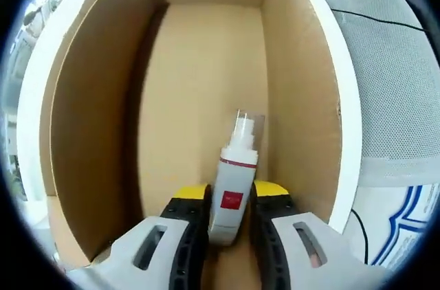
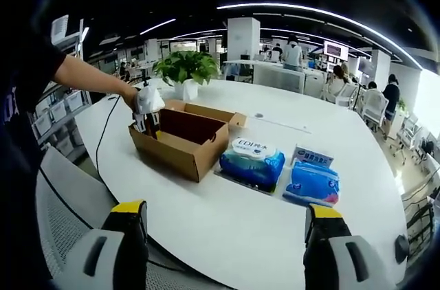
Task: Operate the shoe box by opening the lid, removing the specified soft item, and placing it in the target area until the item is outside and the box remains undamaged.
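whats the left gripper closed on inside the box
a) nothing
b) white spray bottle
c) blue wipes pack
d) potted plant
b: in the left gripper view, the left gripper has its yellow-tipped jaws pressed against both sides of a white spray bottle with a red label, inside the open cardboard box.

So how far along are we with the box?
Lid already off: the shoe box stands open on the table. In hand: the left tongs grip a spray bottle inside the box. Left: lifting it out and setting it down. The right tongs hang open, holding nothing.
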